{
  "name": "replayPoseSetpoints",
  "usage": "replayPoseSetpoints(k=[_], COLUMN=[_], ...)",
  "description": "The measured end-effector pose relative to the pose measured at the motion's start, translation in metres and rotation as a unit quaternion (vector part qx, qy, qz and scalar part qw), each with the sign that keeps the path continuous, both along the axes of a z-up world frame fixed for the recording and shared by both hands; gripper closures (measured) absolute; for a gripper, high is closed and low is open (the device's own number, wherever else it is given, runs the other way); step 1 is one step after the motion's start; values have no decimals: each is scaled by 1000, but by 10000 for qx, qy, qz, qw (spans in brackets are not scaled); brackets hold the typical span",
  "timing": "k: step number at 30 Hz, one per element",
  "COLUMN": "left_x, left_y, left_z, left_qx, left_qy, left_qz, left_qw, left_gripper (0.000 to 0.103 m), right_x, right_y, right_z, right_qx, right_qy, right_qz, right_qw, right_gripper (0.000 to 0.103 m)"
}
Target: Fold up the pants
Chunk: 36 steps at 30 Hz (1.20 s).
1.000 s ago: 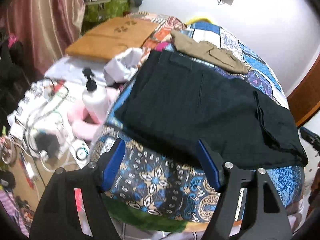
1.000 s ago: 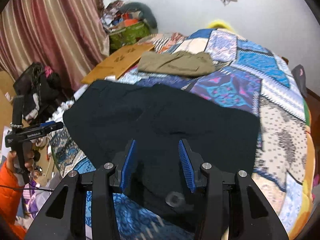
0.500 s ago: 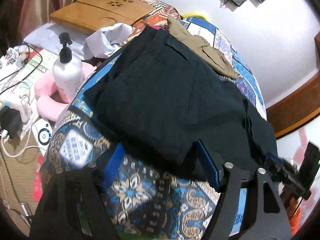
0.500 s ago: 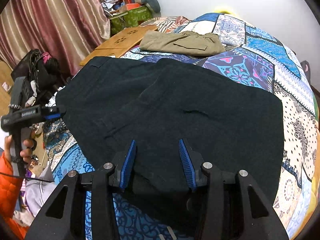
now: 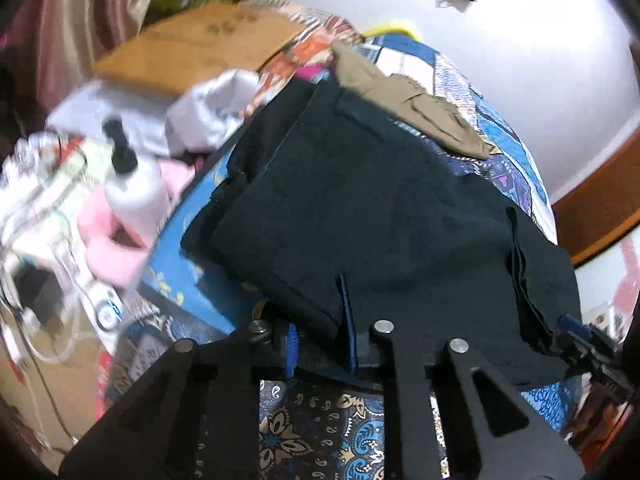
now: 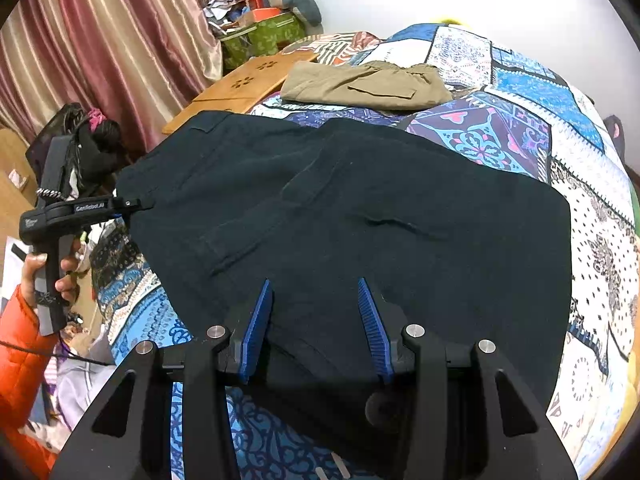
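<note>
— Blue pads on your left gripper?
— Pinched on the black pants edge, lower centre.
— Your right gripper?
— Fingers apart over the pants, which fill mid-frame on the patchwork bedspread; khaki pants lie above.

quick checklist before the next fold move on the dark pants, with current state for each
1. Left tool gripping the pants: ok, its blue pads sit close together with the near edge of the dark cloth between them.
2. Right tool gripping: not ok, it is open over the cloth with nothing pinched.
3. Pants lying flat: not ok, a crease shows in the middle.
4. Fold path free: cannot tell, the khaki garment lies just beyond the far edge of the pants.
5. Cloth on the bed: cannot tell, the near edge is hidden behind the tools.
</note>
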<state>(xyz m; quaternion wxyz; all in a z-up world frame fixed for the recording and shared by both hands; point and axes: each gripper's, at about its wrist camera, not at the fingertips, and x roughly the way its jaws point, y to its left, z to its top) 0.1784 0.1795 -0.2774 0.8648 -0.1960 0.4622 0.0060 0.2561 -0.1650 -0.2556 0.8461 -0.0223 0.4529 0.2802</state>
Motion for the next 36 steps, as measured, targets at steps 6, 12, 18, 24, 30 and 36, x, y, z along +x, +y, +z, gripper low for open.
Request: replayPoseSetpoints(k=[6,12,18,24,30,36], left_x=[2,14,27,36,42,37], left_y=[-23,-59,-108,-158,-214,-278], left_z=[54,106,138,154,160,144], left_qx=[495,654,848,832,776,559], left_qy=[-637,-1259,-1627,-1775,-1816,-1654], left_qz=[-356,-769,-1209,-1627,-2127,-2883], left_qw=[9961,9869,9756,9670,9570,9415], left_gripper=[88,88,89,89,90,91], right_x=[-2,-16,-27,-31,-32,-34], right_y=[-31,-84,-124,-127,-128,-132], right_z=[14,28,13,0,-2,-4], right_qx=[344,312,157,327,470,612], right_qy=[159,-19,147,149,84,60], right_qz=[-479,-1199,-1709,-1669,-1528,-1495], right_qw=[9981,9923,9851,9853,9871,9868], right_gripper=[62,62,62,61,59,59])
